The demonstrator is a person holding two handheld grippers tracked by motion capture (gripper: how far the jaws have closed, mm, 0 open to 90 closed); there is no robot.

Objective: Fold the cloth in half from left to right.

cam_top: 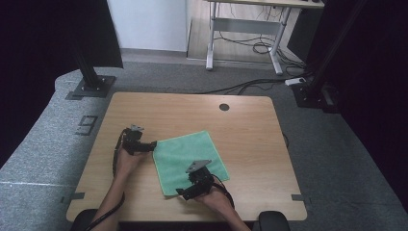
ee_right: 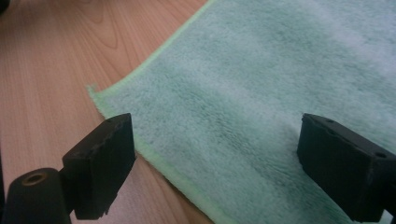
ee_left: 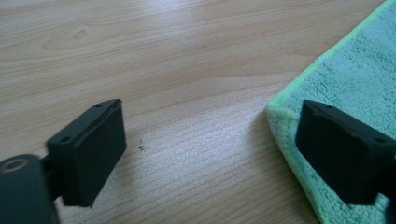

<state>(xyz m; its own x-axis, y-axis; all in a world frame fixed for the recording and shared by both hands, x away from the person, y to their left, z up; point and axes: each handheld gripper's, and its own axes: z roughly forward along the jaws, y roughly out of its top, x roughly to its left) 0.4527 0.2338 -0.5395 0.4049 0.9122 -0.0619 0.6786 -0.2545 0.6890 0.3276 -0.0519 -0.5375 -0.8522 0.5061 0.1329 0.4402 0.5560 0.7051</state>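
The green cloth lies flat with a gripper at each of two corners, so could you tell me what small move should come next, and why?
Probably ease both grippers down and close them on the cloth's near-side corners. The left gripper stands open with one corner at its right jaw; the right gripper stands open astride the cloth's edge beside another corner. Neither grips it yet, and the cloth lies flat on the table.

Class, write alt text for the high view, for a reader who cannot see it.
A green cloth lies flat on a wooden table. A person's left gripper is at its left corner and the right gripper at its near corner, both open.
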